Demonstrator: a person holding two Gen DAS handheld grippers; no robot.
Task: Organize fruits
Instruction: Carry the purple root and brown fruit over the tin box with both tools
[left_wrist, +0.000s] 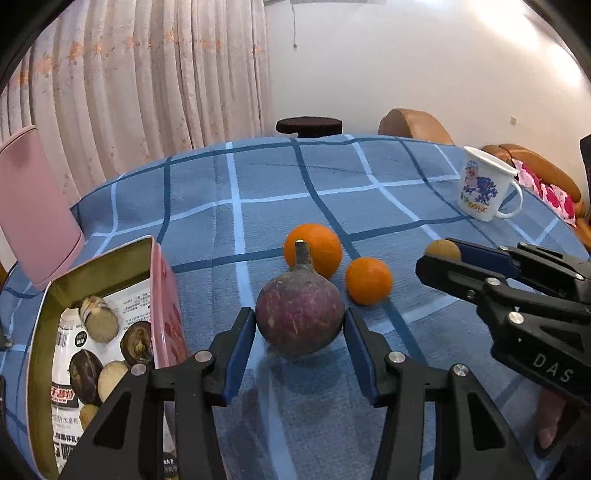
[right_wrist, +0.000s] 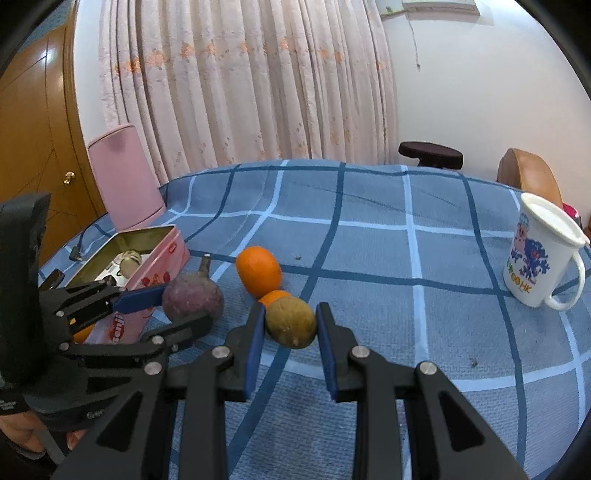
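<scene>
While pinching a brown fruit (right_wrist: 291, 322), right gripper (right_wrist: 291, 325); left gripper (left_wrist: 300, 325) spread around purple fruit (left_wrist: 299, 317), oranges (left_wrist: 313, 249) behind, tin (left_wrist: 110, 266) beside.

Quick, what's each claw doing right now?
Left gripper: open around the purple fruit, pads not clearly pressing it.
Right gripper: shut on the brown fruit.

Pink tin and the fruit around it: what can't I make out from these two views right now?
- Pink tin: near end cut off by the left wrist view's edge; the left gripper hides part.
- Smaller orange: right wrist view, mostly behind the brown fruit.
- Purple fruit: pad contact unclear.
</scene>
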